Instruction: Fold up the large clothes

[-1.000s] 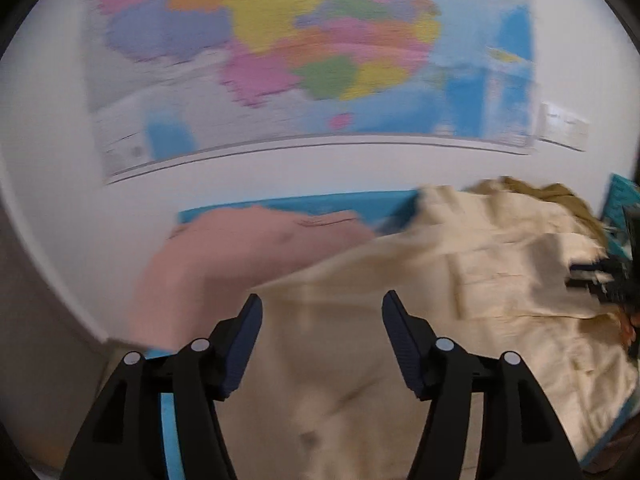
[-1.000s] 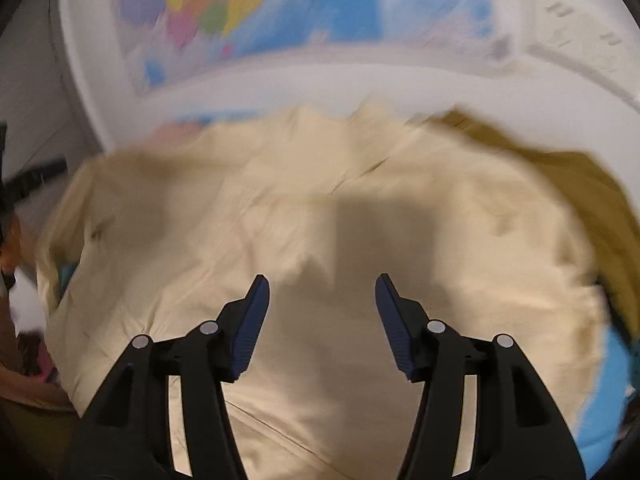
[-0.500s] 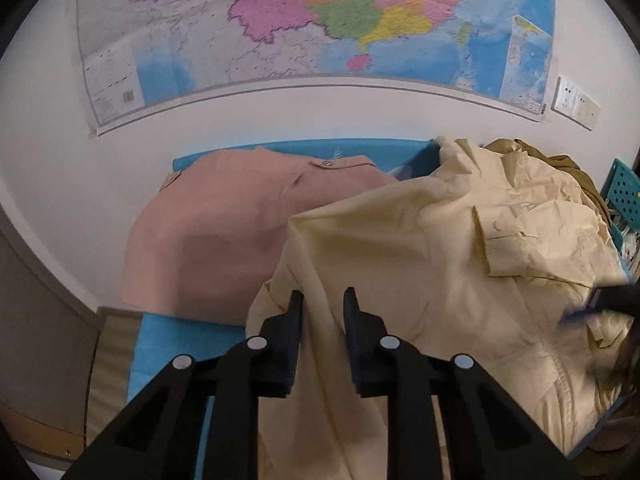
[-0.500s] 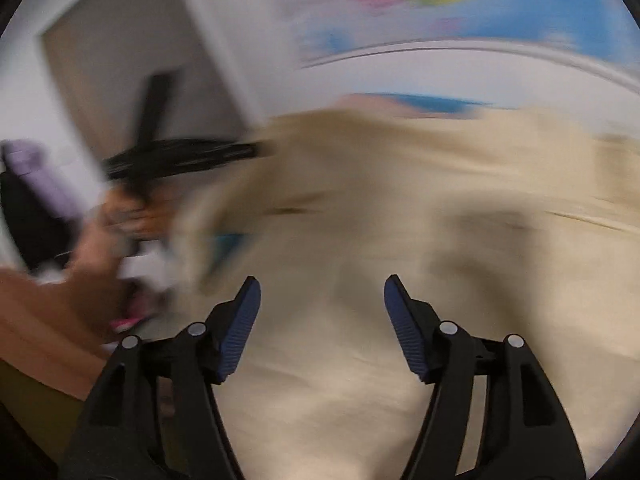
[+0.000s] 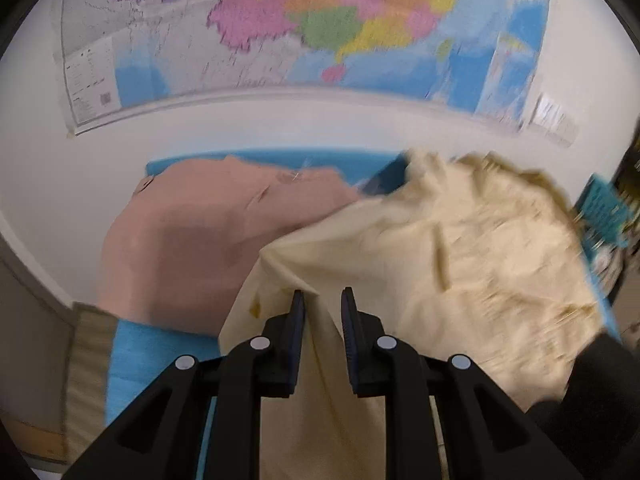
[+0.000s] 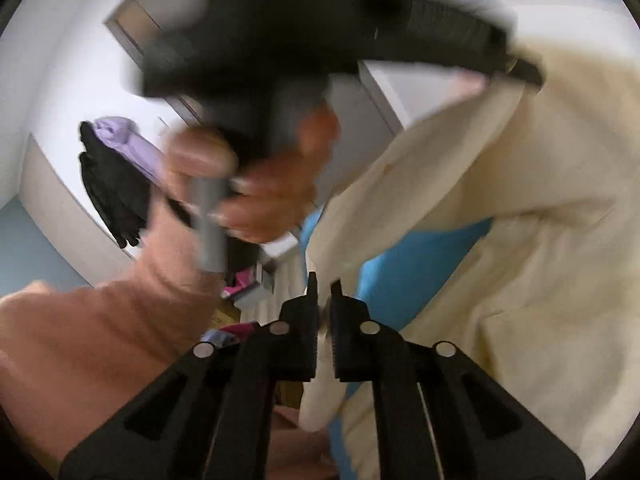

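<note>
A large cream garment (image 5: 440,264) lies crumpled on a blue surface (image 5: 132,348), partly over a folded pink garment (image 5: 192,240). My left gripper (image 5: 323,312) is shut on a raised fold at the cream garment's near left edge. In the right wrist view, the cream garment (image 6: 520,240) hangs from the left gripper (image 6: 516,66), which a hand (image 6: 260,188) holds up. My right gripper (image 6: 324,294) is shut on the lower edge of the same cloth, just below that hand. The blue surface (image 6: 420,256) shows under the lifted cloth.
A coloured map (image 5: 320,28) hangs on the white wall behind the surface. A teal basket (image 5: 604,212) stands at the far right. A pink sleeve (image 6: 100,340) fills the lower left of the right wrist view. Dark and lilac clothes (image 6: 116,168) hang further back.
The left gripper closed on the cream garment's edge and lifted it slightly. The right gripper swung left across the garment towards the left hand and closed on the cloth's edge.
</note>
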A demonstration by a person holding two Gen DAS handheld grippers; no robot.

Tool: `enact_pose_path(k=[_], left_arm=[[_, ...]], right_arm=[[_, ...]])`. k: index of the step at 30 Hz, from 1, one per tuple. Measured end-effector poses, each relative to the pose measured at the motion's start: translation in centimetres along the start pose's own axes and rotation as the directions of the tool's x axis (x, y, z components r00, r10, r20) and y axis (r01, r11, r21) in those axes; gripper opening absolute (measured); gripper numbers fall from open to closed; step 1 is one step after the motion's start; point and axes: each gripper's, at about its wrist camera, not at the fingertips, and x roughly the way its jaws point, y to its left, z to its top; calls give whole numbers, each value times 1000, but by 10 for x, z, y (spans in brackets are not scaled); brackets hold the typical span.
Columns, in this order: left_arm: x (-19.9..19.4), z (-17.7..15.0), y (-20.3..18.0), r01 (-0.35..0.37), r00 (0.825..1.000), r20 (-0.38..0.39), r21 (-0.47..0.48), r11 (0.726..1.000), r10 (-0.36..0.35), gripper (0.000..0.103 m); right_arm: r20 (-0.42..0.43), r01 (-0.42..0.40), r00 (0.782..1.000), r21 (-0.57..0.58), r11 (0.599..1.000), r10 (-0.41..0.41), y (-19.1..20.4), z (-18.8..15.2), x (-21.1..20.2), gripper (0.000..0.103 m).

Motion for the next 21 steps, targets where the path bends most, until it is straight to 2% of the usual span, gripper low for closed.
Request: enact_pose_path(k=[2,4,6,7,8,9,11,12,13,14,15,16,18,19,21], left_arm=[[-23,13,-3,95,993,76,-21,995,-93,21],[-48,24,-11,138,977,166,-1,990,-136,35],[-64,32,-20,177,957,229,20,984,-177,37],[-69,35,-26,196,946,255,41,980,-200,39],[-68,37,-31,194,944,261,54,980,-201,39],[-65,37,-36,180,945,263,69,981,-192,40],[-44,36,-46,138,961,229,89,986,-155,40],[-32,35,-50,127,969,203,93,987,-144,40],[-12,33,-54,109,978,165,96,989,-123,41],[2,29,-56,94,985,134,100,991,-107,42],[21,25,-57,92,991,91,95,991,-100,45],[35,20,-54,101,993,56,86,991,-106,45],[66,6,-55,112,994,-24,76,991,-111,46],[76,-2,-55,109,993,-48,77,991,-105,46],[91,-13,-55,80,995,-73,83,993,-74,46]], right_arm=[[64,15,998,-18,1000,-14,7,9,-50,4],[124,68,990,-36,997,-63,17,12,-106,4],[155,164,976,-56,985,-154,25,10,-153,4],[158,245,960,-64,967,-233,28,7,-180,4],[158,318,939,-63,946,-305,27,1,-206,4],[145,409,905,-46,911,-399,24,-4,-230,4],[115,527,846,-25,850,-521,16,-14,-264,4],[92,582,811,-16,813,-579,13,-23,-279,4],[51,658,752,-7,753,-657,5,-38,-296,4],[20,690,724,11,724,-690,0,-49,-300,4],[-17,708,706,39,705,-708,-9,-60,-308,5],[-93,742,670,62,667,-737,-28,-79,-313,6],[-214,753,657,131,645,-723,-67,-109,-316,14],[-266,767,639,143,626,-722,-86,-122,-320,18],[-328,780,620,152,607,-713,-103,-132,-316,36]])
